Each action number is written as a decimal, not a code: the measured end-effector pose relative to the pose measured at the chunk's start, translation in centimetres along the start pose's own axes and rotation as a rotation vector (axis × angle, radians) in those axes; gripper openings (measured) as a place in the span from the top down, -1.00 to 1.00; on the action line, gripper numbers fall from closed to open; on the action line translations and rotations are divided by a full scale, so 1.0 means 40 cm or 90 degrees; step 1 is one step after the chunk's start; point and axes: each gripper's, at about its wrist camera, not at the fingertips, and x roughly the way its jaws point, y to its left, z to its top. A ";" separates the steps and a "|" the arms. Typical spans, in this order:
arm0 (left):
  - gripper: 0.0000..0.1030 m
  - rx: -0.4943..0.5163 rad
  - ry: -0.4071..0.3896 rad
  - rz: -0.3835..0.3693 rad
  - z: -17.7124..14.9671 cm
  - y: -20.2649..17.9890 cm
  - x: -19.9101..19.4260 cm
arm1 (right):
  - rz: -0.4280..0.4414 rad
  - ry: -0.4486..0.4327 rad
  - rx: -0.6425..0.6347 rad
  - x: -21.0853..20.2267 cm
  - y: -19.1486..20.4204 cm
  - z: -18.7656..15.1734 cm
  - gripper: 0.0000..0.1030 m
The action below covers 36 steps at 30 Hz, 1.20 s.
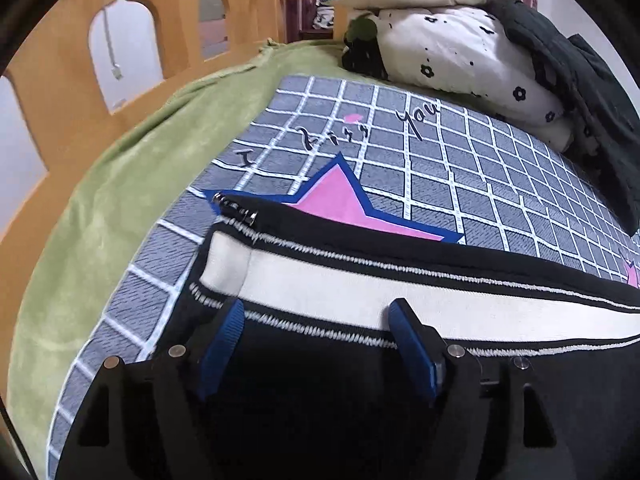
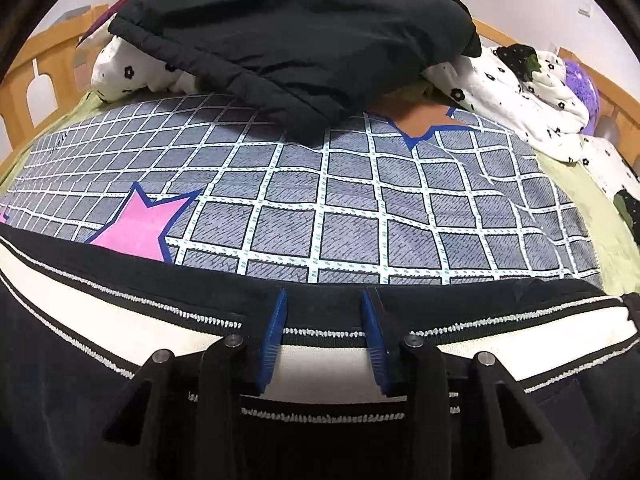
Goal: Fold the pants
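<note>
Black pants (image 1: 400,252) with a wide white side stripe edged in white stitching lie flat across the near part of the bed, and a metal zipper pull (image 1: 236,206) shows at their left end. My left gripper (image 1: 316,308) hovers over the stripe near that end, its blue pads wide apart and nothing pinched between them. The same pants (image 2: 120,320) stretch across the right wrist view. My right gripper (image 2: 324,298) stands over the stripe at the pants' far edge with a moderate gap between its jaws; the cloth lies flat under them, not squeezed.
The pants rest on a grey checked sheet (image 2: 360,216) with pink stars (image 1: 340,200). A black jacket (image 2: 288,32) and a white flowered quilt (image 1: 460,48) are piled at the back. A green blanket (image 1: 120,152) and a wooden bed rail (image 1: 60,64) lie to the left.
</note>
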 end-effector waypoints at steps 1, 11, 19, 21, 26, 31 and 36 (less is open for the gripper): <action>-0.42 0.003 -0.007 0.008 -0.006 -0.003 -0.019 | -0.006 0.003 -0.002 -0.006 0.004 0.002 0.26; -0.42 0.038 -0.006 -0.083 -0.140 -0.107 -0.223 | 0.035 -0.075 0.043 -0.212 0.098 -0.015 0.21; -0.42 -0.072 0.017 -0.128 -0.340 -0.010 -0.289 | 0.120 -0.074 0.054 -0.364 0.208 -0.134 0.20; -0.42 -0.114 0.028 -0.135 -0.366 0.035 -0.279 | 0.126 -0.069 0.051 -0.383 0.229 -0.161 0.20; -0.42 -0.154 -0.009 -0.118 -0.373 0.112 -0.285 | 0.140 -0.047 0.074 -0.396 0.261 -0.205 0.06; -0.41 -0.252 0.009 -0.147 -0.358 0.219 -0.257 | 0.132 -0.025 0.080 -0.394 0.299 -0.209 0.06; -0.41 -0.283 0.015 -0.141 -0.358 0.242 -0.245 | 0.114 -0.034 0.050 -0.415 0.346 -0.191 0.06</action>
